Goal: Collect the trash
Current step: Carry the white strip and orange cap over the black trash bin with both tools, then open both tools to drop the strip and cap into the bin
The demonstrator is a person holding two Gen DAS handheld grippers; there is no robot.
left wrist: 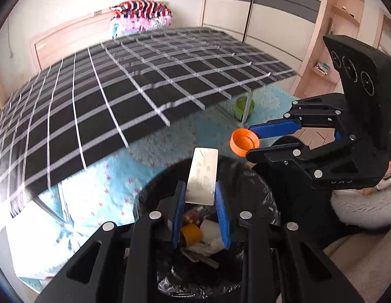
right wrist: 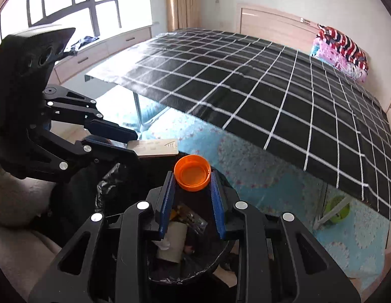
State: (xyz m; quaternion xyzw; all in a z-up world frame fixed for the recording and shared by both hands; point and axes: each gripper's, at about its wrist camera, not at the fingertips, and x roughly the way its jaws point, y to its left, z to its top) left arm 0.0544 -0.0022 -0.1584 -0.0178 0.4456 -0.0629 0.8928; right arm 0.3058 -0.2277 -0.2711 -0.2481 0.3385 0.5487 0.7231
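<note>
My left gripper [left wrist: 199,189] is shut on a flat silver card [left wrist: 202,175], which sticks out past the blue pads. In the right wrist view that same card [right wrist: 155,147] lies level in the left gripper [right wrist: 135,142]. My right gripper [right wrist: 192,176] is shut on an orange bottle cap [right wrist: 193,175], its hollow side up. From the left wrist view the cap [left wrist: 244,142] shows in the right gripper [left wrist: 249,140]. Both grippers hang over a bin lined with a black bag [left wrist: 261,197], holding paper and wrappers [right wrist: 175,237].
A table under a black cloth with a white grid [left wrist: 135,96] stands just beyond the bin. A light blue rug [right wrist: 258,176] covers the floor. A green container [left wrist: 243,106] sits by a table leg. A person's fuzzy white sleeve [left wrist: 359,207] is at the right.
</note>
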